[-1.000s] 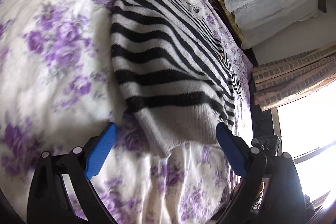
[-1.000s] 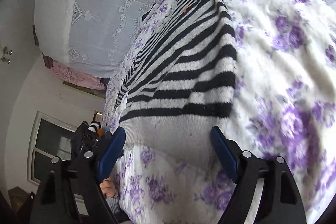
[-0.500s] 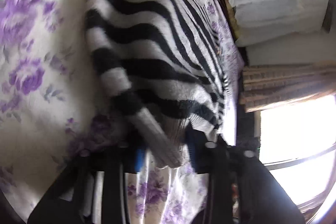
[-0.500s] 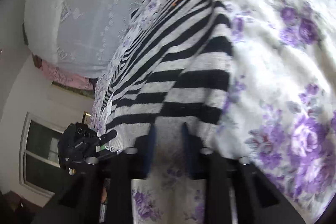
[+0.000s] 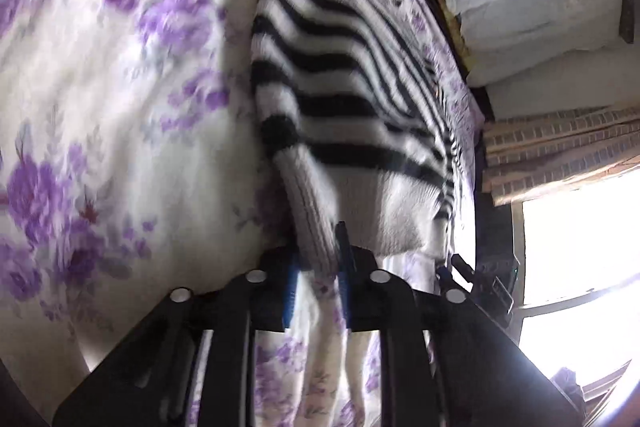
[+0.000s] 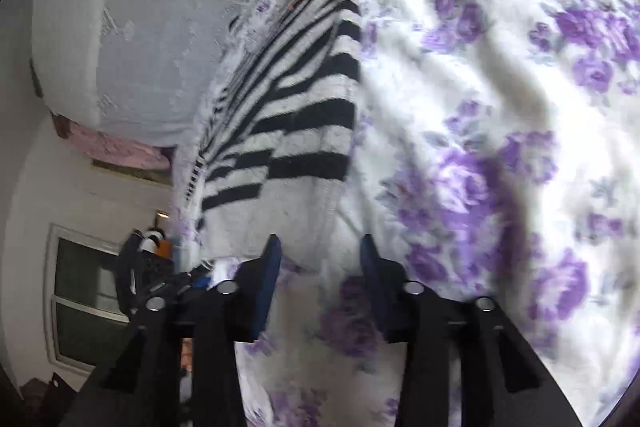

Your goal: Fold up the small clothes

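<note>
The left gripper [image 5: 318, 259], wide apart a second ago, now pinches the near hem of the one striped sweater [image 5: 344, 75] on the floral bedsheet [image 5: 100, 107]. The right gripper [image 6: 318, 259] has just reopened; its jaws straddle the hem without pressing.

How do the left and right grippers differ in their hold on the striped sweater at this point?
The left gripper is nearly closed, its pads pinching a bunched fold of the striped sweater hem; the right gripper stands apart, jaws having just reopened. The left one's cloth is gathered into a ridge; the hem before the right gripper lies flat and looks unpinched. Both sit at the hem edge over the flowered bedsheet.
</note>
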`<state>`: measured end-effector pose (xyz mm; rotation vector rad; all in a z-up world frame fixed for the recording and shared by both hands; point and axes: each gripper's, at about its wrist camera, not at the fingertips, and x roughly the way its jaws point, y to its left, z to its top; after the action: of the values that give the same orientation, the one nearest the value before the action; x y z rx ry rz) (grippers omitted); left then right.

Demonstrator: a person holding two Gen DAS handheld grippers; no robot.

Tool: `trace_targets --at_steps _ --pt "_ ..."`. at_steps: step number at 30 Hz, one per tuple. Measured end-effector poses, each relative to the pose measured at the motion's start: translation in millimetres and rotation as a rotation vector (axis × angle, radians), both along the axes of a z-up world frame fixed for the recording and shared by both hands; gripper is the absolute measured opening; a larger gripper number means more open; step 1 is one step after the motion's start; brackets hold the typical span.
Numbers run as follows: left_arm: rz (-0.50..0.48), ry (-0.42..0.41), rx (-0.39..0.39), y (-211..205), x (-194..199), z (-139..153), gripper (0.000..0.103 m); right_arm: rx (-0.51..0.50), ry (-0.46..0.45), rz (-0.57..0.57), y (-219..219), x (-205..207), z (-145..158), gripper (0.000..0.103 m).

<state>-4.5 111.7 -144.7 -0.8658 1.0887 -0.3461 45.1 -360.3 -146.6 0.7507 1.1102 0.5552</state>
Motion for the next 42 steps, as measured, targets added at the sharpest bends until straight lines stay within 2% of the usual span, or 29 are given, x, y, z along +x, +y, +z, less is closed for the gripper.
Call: trace_targets --at_steps 2,3,4,5,6,7,8,9,11,14,16,18,19,21,22,23,25,27,28,29,31,32,33,35,36,38,40,42 --pt "0.000 -0.022 -0.005 -2.5 4.6 4.1 0.052 0.024 0.004 -0.001 7.4 8.0 -2.5 0.041" --pt "0.000 -0.031 -0.013 -4.0 8.0 5.7 0.057 0.019 0.009 -0.008 11.0 10.2 -4.6 0.035" --pt "-0.001 -0.040 -0.001 -6.5 13.2 7.7 0.059 -0.003 0.013 -0.012 16.8 13.6 -7.7 0.019" --pt "-0.004 -0.042 0.023 -9.0 17.1 8.4 0.058 -0.009 0.019 -0.015 19.4 16.1 -10.9 0.011" --pt "-0.005 -0.035 0.042 -9.9 19.0 7.1 0.053 -0.007 0.011 -0.025 18.0 14.8 -10.0 0.010" --pt "-0.004 -0.024 0.057 -9.5 19.6 6.1 0.040 -0.016 -0.006 -0.026 17.2 13.7 -5.0 0.009" --pt "-0.008 -0.017 0.064 -7.8 17.7 5.7 0.017 -0.033 -0.035 -0.025 11.9 8.2 2.5 0.008" --pt "-0.010 -0.015 0.060 -6.5 16.0 6.0 0.006 -0.052 -0.063 -0.025 6.4 1.8 12.3 0.008" --pt "0.000 -0.015 0.081 3.2 5.1 9.0 0.007 -0.099 -0.091 -0.016 -4.9 -5.5 24.6 0.008" --pt "-0.030 0.006 0.116 7.3 -4.8 2.1 0.007 -0.196 -0.024 0.032 -8.9 -2.6 10.2 0.007" --pt "-0.015 0.018 0.066 11.9 -8.2 -8.4 0.008 -0.176 -0.005 0.030 -12.3 -3.1 0.2 0.006" --pt "-0.002 0.018 0.048 17.6 -13.6 -3.6 0.008 -0.193 -0.011 0.015 -17.1 -3.4 10.1 0.013" --pt "0.001 0.001 0.076 18.7 -17.1 4.5 0.008 -0.226 -0.055 -0.020 -20.9 -4.4 21.3 0.017" --pt "0.001 -0.053 0.207 16.7 -19.1 32.7 0.011 -0.315 -0.136 -0.041 -18.7 -0.7 42.1 0.018" --pt "0.000 -0.072 0.246 14.4 -17.6 42.5 0.016 -0.338 -0.173 -0.026 -12.3 7.3 51.9 0.018" --pt "-0.006 -0.098 0.288 11.4 -12.3 55.3 0.029 -0.338 -0.198 -0.015 -5.6 14.8 58.0 0.018" --pt "-0.007 -0.134 0.323 4.6 3.9 72.6 0.043 -0.334 -0.250 0.020 18.8 34.6 69.8 0.018" --pt "-0.022 -0.175 0.341 -8.2 24.6 84.0 0.052 -0.336 -0.281 0.060 44.2 44.4 72.7 0.025" --pt "-0.040 -0.193 0.349 -15.4 34.1 85.9 0.062 -0.337 -0.276 0.081 60.0 56.9 65.7 0.033" --pt "-0.057 -0.201 0.367 -25.9 49.3 82.4 0.067 -0.337 -0.261 0.089 65.9 61.4 64.1 0.036" --pt "-0.086 -0.166 0.400 -37.7 65.5 66.5 0.067 -0.355 -0.202 0.121 82.6 69.1 41.9 0.036" --pt "-0.113 -0.109 0.426 -44.8 76.9 46.2 0.067 -0.364 -0.181 0.130 84.6 70.4 32.9 0.036" --pt "-0.125 -0.075 0.444 -47.6 81.0 33.8 0.067 -0.352 -0.199 0.134 81.6 67.1 26.4 0.036" --pt "-0.149 -0.142 0.529 -56.5 73.2 32.6 0.070 -0.359 -0.218 0.155 76.6 58.2 28.5 0.035" --pt "-0.168 -0.135 0.571 -61.3 70.5 34.6 0.070 -0.351 -0.209 0.161 70.7 56.3 31.9 0.035" --pt "-0.172 -0.133 0.601 -67.4 71.2 43.4 0.072 -0.337 -0.200 0.157 60.7 58.1 39.5 0.036" --pt "-0.190 -0.144 0.601 -75.8 80.3 53.8 0.073 -0.317 -0.227 0.036 21.5 72.0 57.3 0.042" --pt "-0.204 -0.176 0.643 -95.3 99.9 70.8 0.074 -0.263 -0.235 -0.125 -23.9 94.4 68.9 0.042"
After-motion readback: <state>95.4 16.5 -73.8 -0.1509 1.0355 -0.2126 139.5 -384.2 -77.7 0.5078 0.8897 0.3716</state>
